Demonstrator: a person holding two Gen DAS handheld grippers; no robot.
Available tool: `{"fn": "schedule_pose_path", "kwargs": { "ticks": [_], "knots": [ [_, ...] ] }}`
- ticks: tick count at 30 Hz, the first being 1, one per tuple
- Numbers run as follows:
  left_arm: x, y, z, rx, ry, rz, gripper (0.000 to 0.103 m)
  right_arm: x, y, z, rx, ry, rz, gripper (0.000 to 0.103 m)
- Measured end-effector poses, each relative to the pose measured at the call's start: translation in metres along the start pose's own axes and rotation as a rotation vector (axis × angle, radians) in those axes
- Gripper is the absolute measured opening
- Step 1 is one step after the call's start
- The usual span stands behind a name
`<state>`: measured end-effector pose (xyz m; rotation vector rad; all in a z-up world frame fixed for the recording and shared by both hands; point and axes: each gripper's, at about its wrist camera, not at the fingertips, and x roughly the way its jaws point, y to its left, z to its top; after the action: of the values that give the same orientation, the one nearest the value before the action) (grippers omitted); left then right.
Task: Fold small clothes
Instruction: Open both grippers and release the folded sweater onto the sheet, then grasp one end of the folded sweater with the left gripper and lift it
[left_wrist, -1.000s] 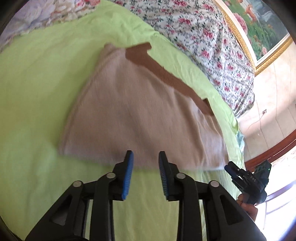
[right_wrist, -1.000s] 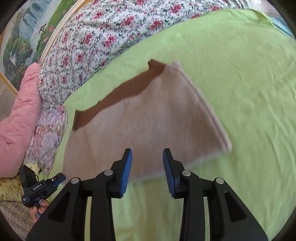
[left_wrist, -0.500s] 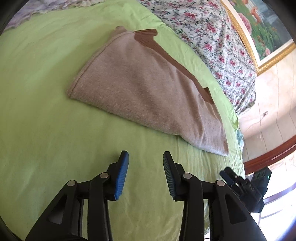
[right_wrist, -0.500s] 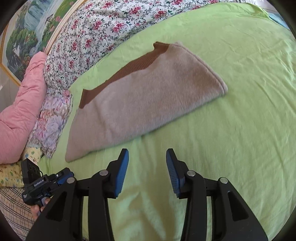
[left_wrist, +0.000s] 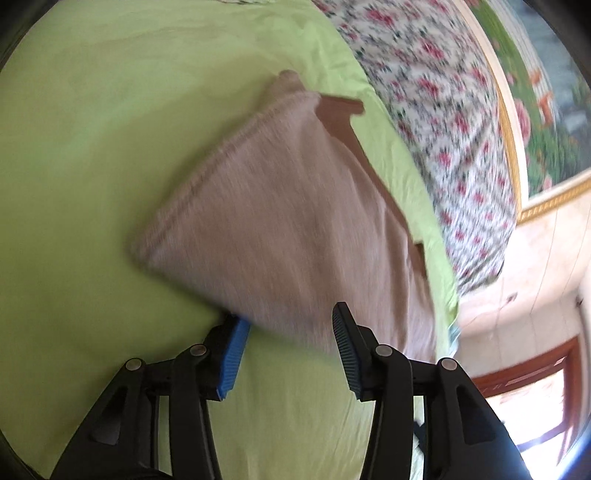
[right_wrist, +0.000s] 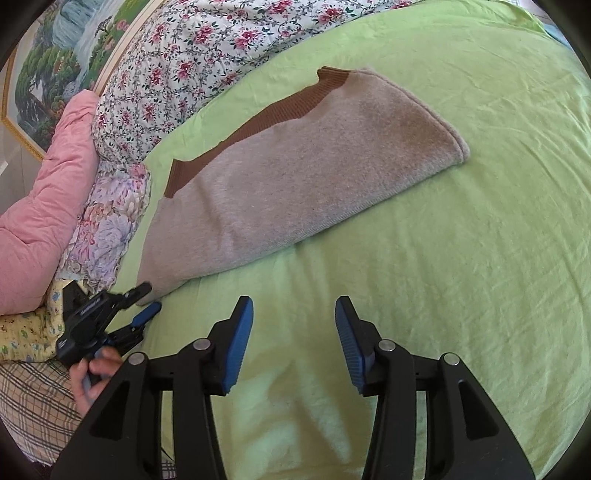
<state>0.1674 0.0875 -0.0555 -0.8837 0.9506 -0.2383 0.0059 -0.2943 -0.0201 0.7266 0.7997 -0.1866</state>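
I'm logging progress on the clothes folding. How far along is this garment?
Done: the beige knit garment already lies folded flat on the green sheet, brown trim along its far edge.
In hand: the left hand-held gripper is open at the near edge, nothing gripped; the right hand-held gripper is open, clear of it.
Left: probably another fold.

A bed (right_wrist: 461, 258) under a lime-green sheet carries 1 folded beige garment (right_wrist: 295, 177) and a floral quilt (right_wrist: 192, 62) behind it.

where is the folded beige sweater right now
The beige sweater lies on the green sheet, ahead of the right gripper, its near-left corner at the left gripper.
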Motion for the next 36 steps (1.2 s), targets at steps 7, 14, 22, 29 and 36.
{"fn": "schedule_pose_path", "kwargs": {
  "ticks": [7,14,22,29,36],
  "knots": [
    [0.014,-0.011,0.03,0.018,-0.08,0.067,0.042,0.003,0.002,0.005,0.0,0.004,0.018,0.048],
    [0.011,-0.065,0.032,0.24,-0.15,0.099,0.01,-0.001,-0.001,0.019,0.003,-0.022,0.029,0.048],
    [0.023,-0.163,-0.003,0.557,-0.146,0.042,0.009,-0.017,-0.019,0.049,0.028,-0.092,0.038,0.048],
    [0.081,-0.21,-0.055,0.738,-0.021,0.012,0.009,-0.026,-0.044,0.07,0.079,-0.117,0.038,0.049],
    [0.134,-0.201,-0.083,0.764,0.106,0.067,0.009,0.001,-0.046,0.102,0.07,-0.051,0.093,0.049]
  ]
}}
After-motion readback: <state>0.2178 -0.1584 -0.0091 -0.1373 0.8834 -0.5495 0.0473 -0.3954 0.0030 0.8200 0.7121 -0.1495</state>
